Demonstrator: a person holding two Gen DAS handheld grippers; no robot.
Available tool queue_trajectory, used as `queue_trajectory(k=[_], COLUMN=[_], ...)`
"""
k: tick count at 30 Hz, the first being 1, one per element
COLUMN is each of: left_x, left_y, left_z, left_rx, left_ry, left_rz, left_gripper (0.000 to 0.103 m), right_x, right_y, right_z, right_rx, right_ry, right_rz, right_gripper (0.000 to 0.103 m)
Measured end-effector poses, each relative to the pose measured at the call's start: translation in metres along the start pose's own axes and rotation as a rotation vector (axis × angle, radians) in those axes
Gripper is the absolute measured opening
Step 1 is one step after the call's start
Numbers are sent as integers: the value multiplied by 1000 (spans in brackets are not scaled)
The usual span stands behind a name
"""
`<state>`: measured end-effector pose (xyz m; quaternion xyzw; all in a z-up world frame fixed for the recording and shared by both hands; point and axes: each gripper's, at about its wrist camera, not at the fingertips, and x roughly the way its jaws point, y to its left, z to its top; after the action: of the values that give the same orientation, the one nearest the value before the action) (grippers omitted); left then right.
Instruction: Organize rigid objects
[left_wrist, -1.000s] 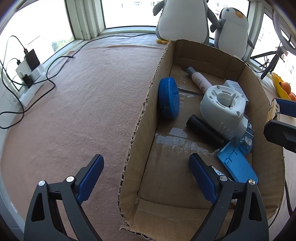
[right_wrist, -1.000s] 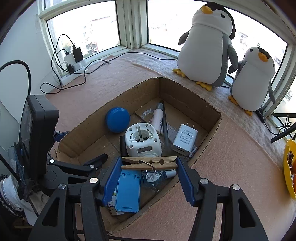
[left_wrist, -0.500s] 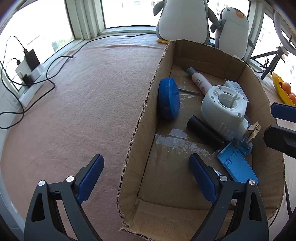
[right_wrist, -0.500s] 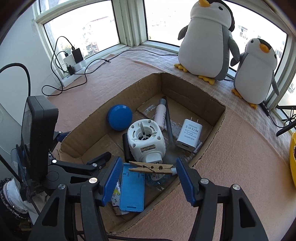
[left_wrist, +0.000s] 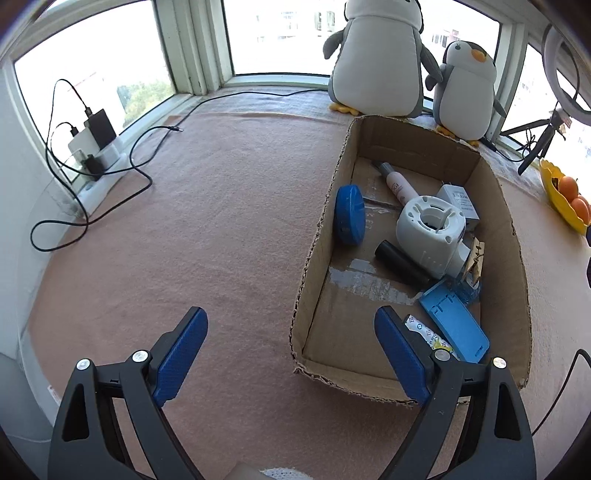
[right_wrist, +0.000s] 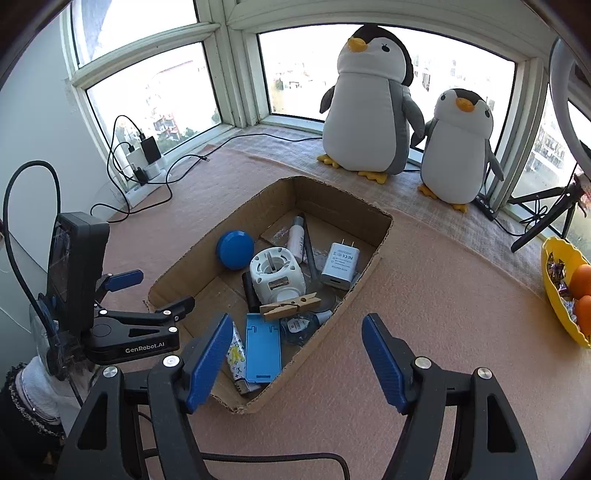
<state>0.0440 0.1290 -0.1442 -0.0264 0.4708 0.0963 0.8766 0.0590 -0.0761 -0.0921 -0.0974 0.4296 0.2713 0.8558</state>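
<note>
A cardboard box (right_wrist: 380, 236) (left_wrist: 325, 221) stands on the pink cloth. A wooden clothespin (right_wrist: 291, 305) (left_wrist: 475, 258) lies inside it, against a white round device (right_wrist: 277, 275) (left_wrist: 430, 229). The box also holds a blue disc (right_wrist: 235, 249) (left_wrist: 349, 215), a white charger (right_wrist: 340, 264), a blue phone stand (right_wrist: 263, 347) (left_wrist: 454, 321), a tube (right_wrist: 296, 236) and a black cylinder (left_wrist: 400, 260). My right gripper (right_wrist: 295, 358) is open and empty, above the box's near edge. My left gripper (left_wrist: 291, 354) is open and empty, at the box's near left corner; it also shows in the right wrist view (right_wrist: 147, 295).
Two plush penguins (right_wrist: 369, 110) (right_wrist: 458, 147) stand on the sill behind the box. A yellow bowl of oranges (right_wrist: 565, 295) sits at the right. A power strip with chargers and cables (right_wrist: 144, 162) lies at the left. A tripod (right_wrist: 546, 210) stands at the back right.
My right gripper opened and let go of the clothespin, which dropped into the box against the white device. Both grippers then pulled back and up from the box.
</note>
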Motion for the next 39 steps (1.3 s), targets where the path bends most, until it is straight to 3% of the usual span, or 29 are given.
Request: queue_trajectory(k=[14, 39], left_x=[-93, -109], left_y=[-33, -42], left_z=[13, 9], left_rx=[56, 65], left_ry=[-186, -211], left_rz=[-48, -44], left_gripper=[93, 93], right_x=[-70, -78], right_y=[-25, -29], right_z=[-15, -27], right_rx=[105, 123], right_ry=[-90, -91], right_rz=[-98, -110], right_gripper=[77, 77])
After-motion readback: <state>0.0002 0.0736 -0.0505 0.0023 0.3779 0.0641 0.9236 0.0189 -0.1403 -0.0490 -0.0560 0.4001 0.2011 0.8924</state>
